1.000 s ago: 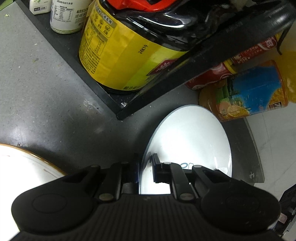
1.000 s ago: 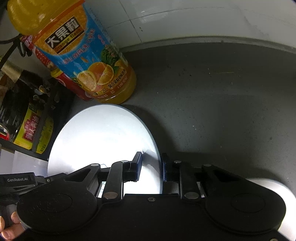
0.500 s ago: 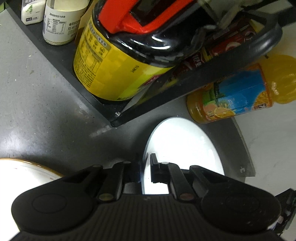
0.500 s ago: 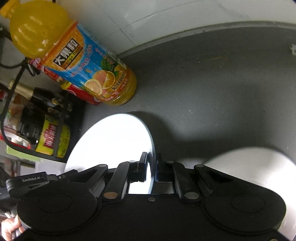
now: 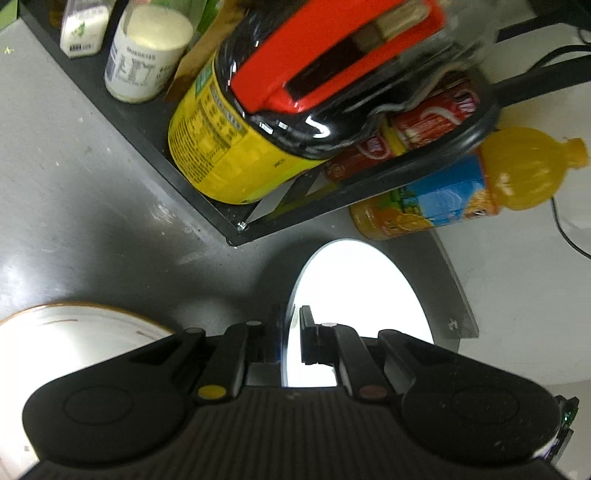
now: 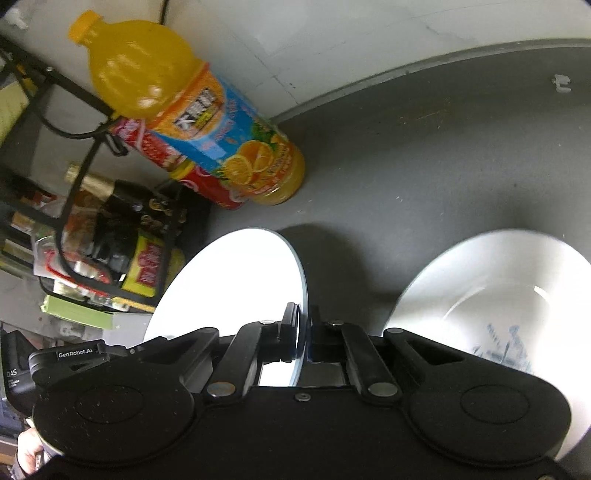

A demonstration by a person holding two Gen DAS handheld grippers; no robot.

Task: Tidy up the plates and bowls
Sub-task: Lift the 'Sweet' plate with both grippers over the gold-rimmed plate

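Note:
A plain white plate [image 5: 358, 291] is lifted above the dark grey counter and held at two opposite edges. My left gripper [image 5: 291, 332] is shut on its left rim, the thin edge pinched between the pads. In the right wrist view the same white plate [image 6: 236, 280] shows, with my right gripper [image 6: 303, 328] shut on its right rim. A white bowl with blue marks inside [image 6: 498, 288] rests on the counter just right of the right gripper. An orange-rimmed white dish [image 5: 74, 332] lies left of the left gripper.
A black rack [image 5: 155, 144] stands behind the plate and holds a yellow-labelled jug with a red cap [image 5: 236, 158] and white jars [image 5: 144, 62]. An orange juice bottle [image 6: 207, 125] and a red bottle [image 6: 207, 184] stand by the white tiled wall [image 6: 369, 33].
The right gripper's jaws closed onto the plate's rim. Both grippers rose with the plate; the rack and juice bottle now show more fully behind it.

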